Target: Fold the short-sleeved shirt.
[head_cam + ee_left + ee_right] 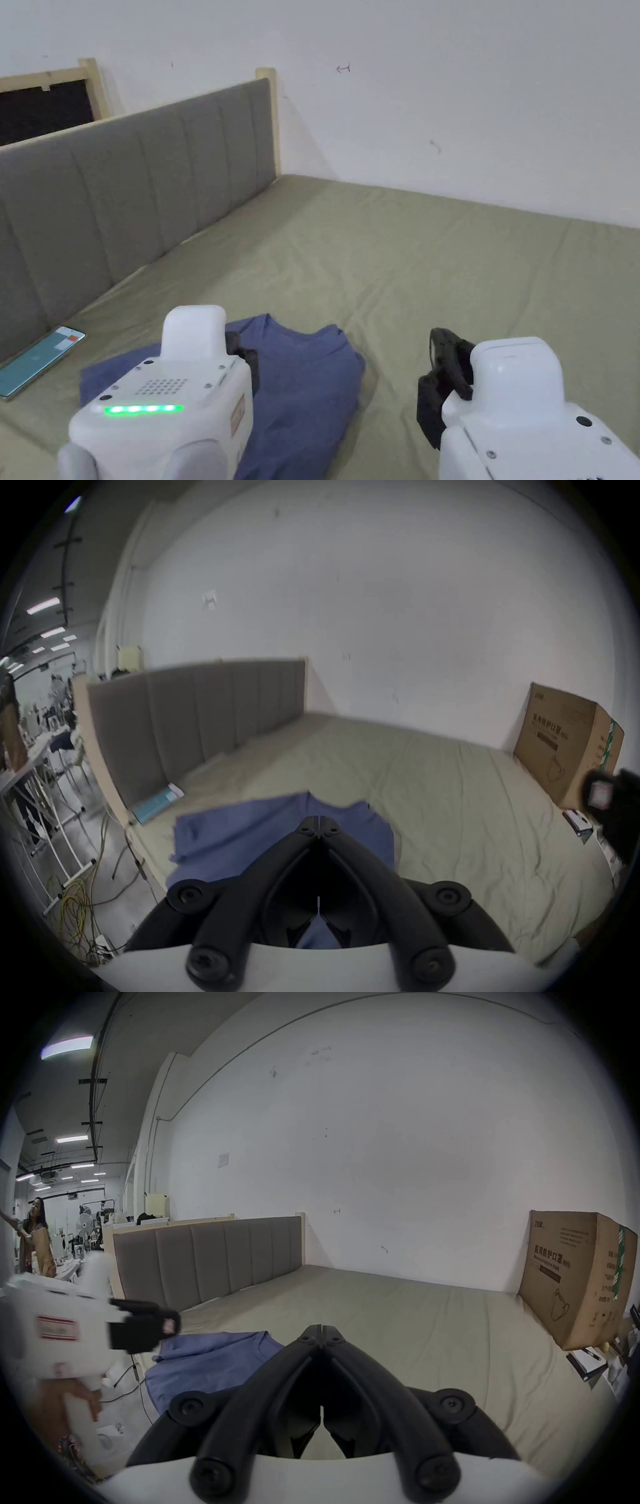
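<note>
A blue short-sleeved shirt (pixel 300 381) lies folded into a rough rectangle on the olive bed sheet (pixel 437 262), near the bed's front left corner. It also appears as the blue shirt (pixel 242 830) in the left gripper view and as the blue shirt (pixel 207 1359) in the right gripper view. My left gripper (pixel 318 821) hovers above the shirt with its jaws closed together and nothing between them. My right gripper (pixel 322 1329) is held over bare sheet to the right of the shirt, jaws likewise shut and empty. In the head view the left gripper (pixel 247 356) and right gripper (pixel 447 359) are raised side by side.
A phone (pixel 37 359) lies on the sheet by the grey padded headboard (pixel 125 187) at left. A cardboard box (pixel 575 1276) stands at the bed's right end against the white wall. Cables (pixel 74 906) trail on the floor left of the bed. A person (pixel 34 1231) stands far off.
</note>
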